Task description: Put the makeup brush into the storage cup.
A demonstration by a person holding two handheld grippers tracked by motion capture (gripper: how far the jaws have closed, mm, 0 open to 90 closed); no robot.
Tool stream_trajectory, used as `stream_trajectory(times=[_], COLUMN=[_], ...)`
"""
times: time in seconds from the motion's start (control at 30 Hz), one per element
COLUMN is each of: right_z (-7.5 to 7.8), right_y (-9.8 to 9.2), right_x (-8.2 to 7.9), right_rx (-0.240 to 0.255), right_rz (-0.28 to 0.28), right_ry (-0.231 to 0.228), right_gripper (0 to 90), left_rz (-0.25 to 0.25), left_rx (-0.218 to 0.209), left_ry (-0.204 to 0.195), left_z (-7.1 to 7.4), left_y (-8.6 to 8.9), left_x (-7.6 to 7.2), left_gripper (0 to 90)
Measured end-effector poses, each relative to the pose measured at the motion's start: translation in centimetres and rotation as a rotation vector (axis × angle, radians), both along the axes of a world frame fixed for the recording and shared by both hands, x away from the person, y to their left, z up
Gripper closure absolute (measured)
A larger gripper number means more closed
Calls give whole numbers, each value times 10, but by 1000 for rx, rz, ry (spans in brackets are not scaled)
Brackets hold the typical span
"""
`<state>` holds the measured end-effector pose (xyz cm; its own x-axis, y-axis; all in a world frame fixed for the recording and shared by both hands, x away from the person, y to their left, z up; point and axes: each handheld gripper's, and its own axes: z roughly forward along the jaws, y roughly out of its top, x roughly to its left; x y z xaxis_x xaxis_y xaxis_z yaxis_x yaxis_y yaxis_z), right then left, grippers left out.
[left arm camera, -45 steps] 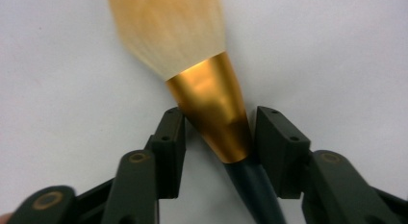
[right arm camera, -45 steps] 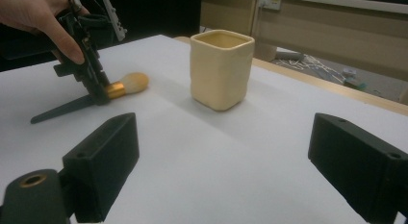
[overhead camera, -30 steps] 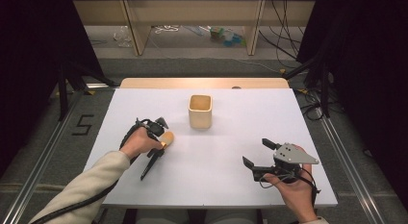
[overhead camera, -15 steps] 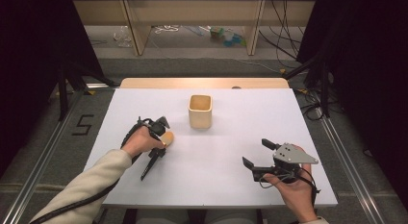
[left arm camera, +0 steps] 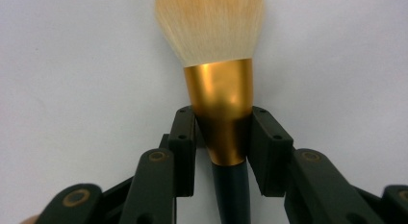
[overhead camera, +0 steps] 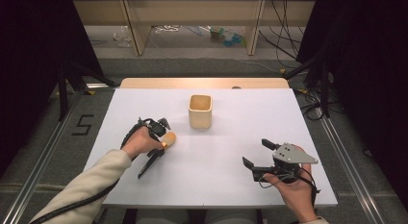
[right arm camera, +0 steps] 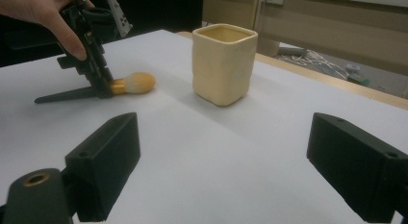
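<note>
Makeup brush [left arm camera: 219, 108] is lying left of the cup [overhead camera: 200, 111], left gripper [left arm camera: 219, 137] having just closed on its gold ferrule, making lifting possible; right gripper [overhead camera: 260, 159] is waiting wide open

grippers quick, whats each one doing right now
Left tool: shut on the gold-collared, dark-handled makeup brush.
Right tool: open, holding nothing.

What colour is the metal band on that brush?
Shiny gold, on the brush; the left gripper view shows it best.

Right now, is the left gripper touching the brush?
Touching: in the left gripper view the left gripper has both pads pressed against the gold ferrule of the brush.
</note>
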<state>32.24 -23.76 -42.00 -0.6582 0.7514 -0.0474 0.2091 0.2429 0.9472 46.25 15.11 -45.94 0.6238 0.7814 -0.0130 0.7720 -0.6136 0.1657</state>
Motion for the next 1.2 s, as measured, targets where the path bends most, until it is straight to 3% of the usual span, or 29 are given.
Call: stream_trajectory(times=[0.4,0.47,0.5,0.53,0.6,0.63,0.7,0.77,0.8,0.87,1.0,1.07,1.2], right_z=[0,0,-1,-1,-1,-1,0,0,0,0,0,0,0], right_y=[0,0,0,0,0,0,-1,-1,0,-1,-1,-1,-1], right_x=[0,0,1,1,1,1,1,1,1,1,1,1,1], right_rx=[2,-2,4,6,8,6,3,4,3,3,3,2,2], right_rz=[-1,-1,4,6,5,4,3,0,-1,2,2,2,1], right_ry=[6,2,5,3,3,3,7,5,5,7,7,7,7], right_gripper=[129,129,129,129,130,130,130,130,130,130,130,130,130], left_rz=[-6,-64,-24,-16,-48,-33,-54,-14,-40,-21,-31,-5,-16], left_rx=[-36,-22,-41,-51,-48,-56,-59,-91,-82,-104,-119,-142,-148], left_ry=[-24,-31,-32,-41,-57,-53,-75,-91,-98,-110,-129,-151,-184], left_z=[0,1,0,0,2,3,5,6,7,9,13,14,20], left_y=[4,7,6,7,10,10,13,12,14,15,18,17,20], left_x=[-4,-2,-5,-6,-6,-7,-7,-9,-8,-10,-12,-15,-17], left_gripper=[656,656,656,656,656,656,656,656,656,656,656,657,657])
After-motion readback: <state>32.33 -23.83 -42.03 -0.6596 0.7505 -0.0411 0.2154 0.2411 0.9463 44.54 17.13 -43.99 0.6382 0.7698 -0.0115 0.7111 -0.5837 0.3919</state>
